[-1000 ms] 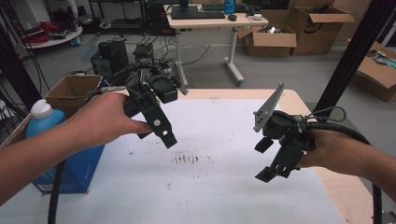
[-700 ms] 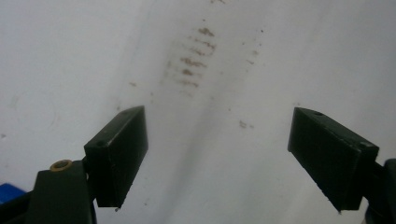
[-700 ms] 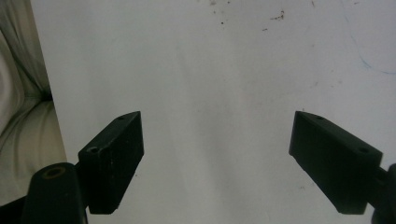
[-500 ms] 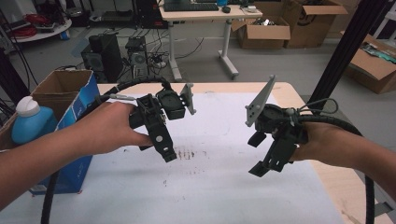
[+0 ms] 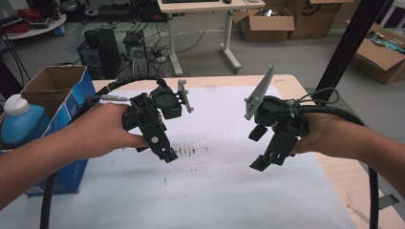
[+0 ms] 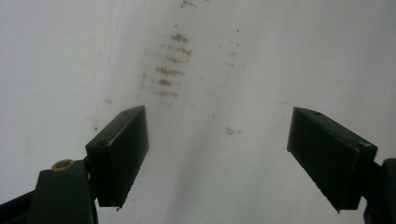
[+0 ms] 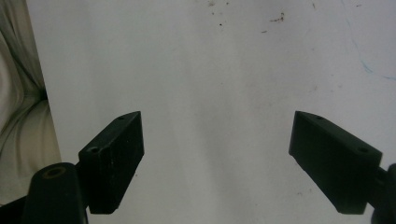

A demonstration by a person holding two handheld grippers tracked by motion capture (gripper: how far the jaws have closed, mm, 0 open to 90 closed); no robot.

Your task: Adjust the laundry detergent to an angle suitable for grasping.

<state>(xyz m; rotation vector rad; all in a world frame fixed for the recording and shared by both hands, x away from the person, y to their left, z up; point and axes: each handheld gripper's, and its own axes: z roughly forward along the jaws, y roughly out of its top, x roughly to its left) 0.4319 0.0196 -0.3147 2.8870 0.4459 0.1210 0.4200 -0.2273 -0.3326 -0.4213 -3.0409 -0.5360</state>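
Note:
Both hands hold black two-jaw grippers over a white-covered table (image 5: 215, 191). My left gripper (image 5: 155, 151) hangs just above the sheet, pointing down toward a patch of brown smudges (image 5: 188, 151). In the left gripper view that gripper (image 6: 217, 116) is open. Its jaws have just been closing slightly, with nothing between them, and the smudges (image 6: 170, 70) lie ahead. My right gripper (image 5: 258, 149) hovers at the right with its grey plate tilted up. In the right gripper view it (image 7: 217, 116) stands open over bare white sheet.
A blue-sided cardboard box (image 5: 52, 86) and a blue bottle with a white cap (image 5: 19, 126) stand off the table's left edge. A black post (image 5: 348, 47) rises at the right. Bare wood (image 5: 344, 176) borders the sheet on the right. Desks, computer towers and boxes stand behind.
My left gripper has sunk toward the sheet and come nearer the brown smudges. The right gripper hovers in much the same place.

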